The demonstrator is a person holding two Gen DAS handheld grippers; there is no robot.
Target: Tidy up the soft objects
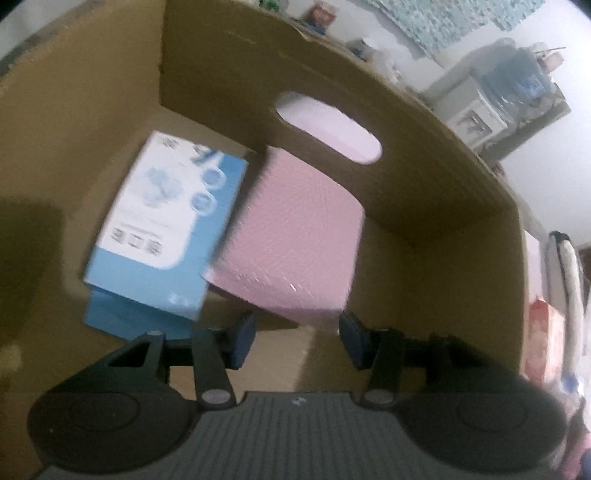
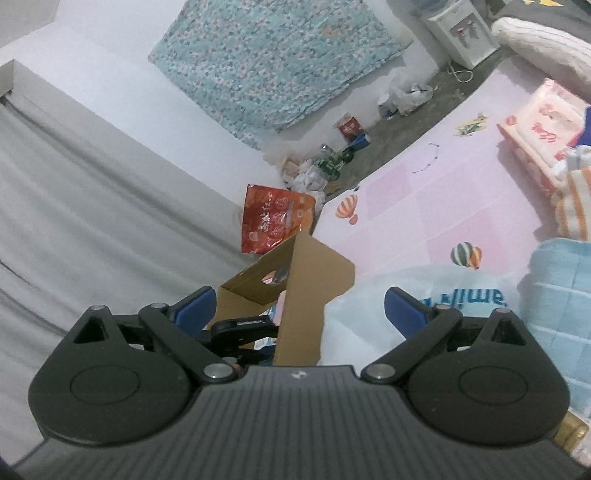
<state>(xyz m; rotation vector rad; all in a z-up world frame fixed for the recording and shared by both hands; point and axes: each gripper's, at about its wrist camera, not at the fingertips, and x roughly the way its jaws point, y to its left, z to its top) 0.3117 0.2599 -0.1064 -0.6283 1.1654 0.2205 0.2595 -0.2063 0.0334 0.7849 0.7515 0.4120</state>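
Observation:
In the left wrist view, my left gripper is inside a brown cardboard box, open and empty. A pink soft pack lies on the box floor just ahead of the fingertips. A blue and white pack lies to its left. In the right wrist view, my right gripper is open and empty, held above the cardboard box. A light blue towel and a white plastic bag lie at the right on the pink mat.
A pink tissue pack and an orange striped cloth lie on the mat at the far right. A red bag stands against the grey bed. Litter lies along the wall. A water dispenser stands at the back.

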